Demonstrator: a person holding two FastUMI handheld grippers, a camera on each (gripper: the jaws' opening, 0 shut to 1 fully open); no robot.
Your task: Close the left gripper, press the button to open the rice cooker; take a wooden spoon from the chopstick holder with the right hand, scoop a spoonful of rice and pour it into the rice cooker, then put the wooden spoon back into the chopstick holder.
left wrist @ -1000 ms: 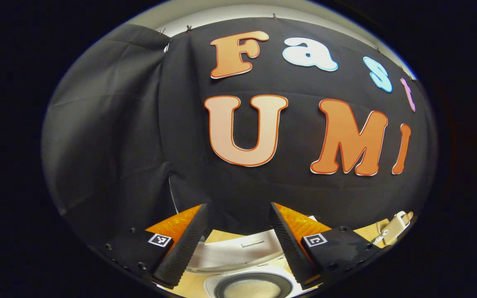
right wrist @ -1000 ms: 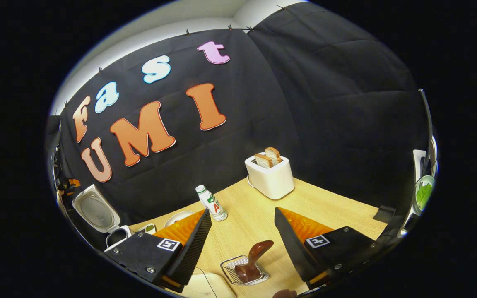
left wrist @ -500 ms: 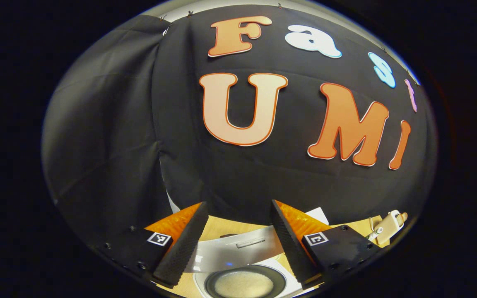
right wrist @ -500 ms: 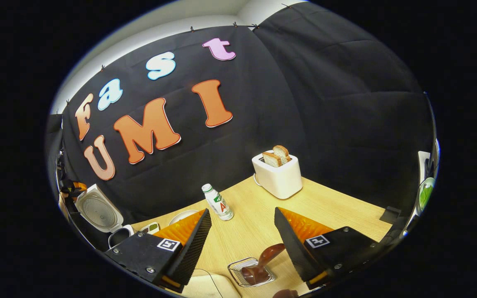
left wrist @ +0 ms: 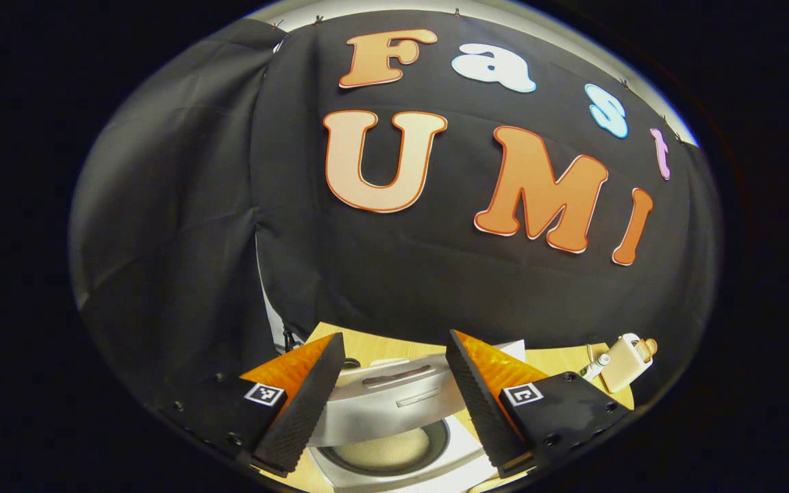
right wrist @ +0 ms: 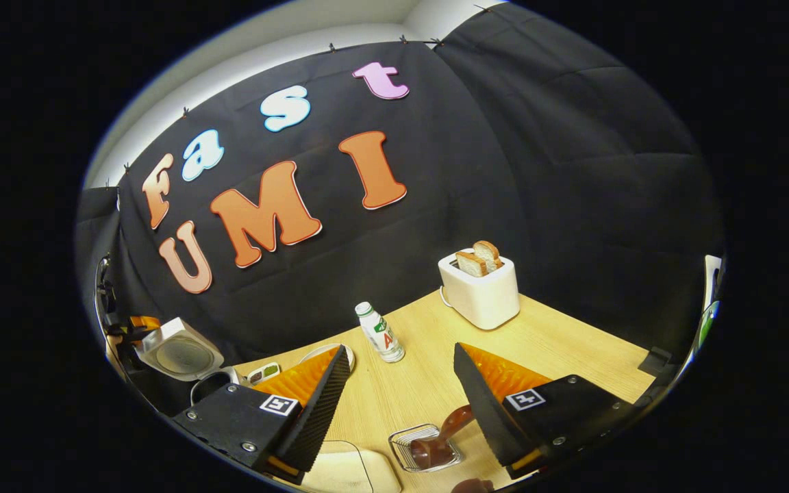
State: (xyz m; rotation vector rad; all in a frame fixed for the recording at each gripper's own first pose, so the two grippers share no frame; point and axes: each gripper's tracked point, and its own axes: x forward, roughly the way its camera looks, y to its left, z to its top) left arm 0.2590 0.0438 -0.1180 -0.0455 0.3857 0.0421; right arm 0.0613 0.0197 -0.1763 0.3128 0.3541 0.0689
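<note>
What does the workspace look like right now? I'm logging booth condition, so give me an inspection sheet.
Surface: light wooden table, bare patches visible.
Job's things: rice cooker, lid tilted partway over the pot with rice; wooden spoon lying in a wire holder.
Clutter: toaster with two bread slices; small bottle upright; plate.
Grippers: left gripper open, empty; right gripper open, empty.
Cables: thin cord near a pale object.
Surroundings: black cloth wall.
</note>
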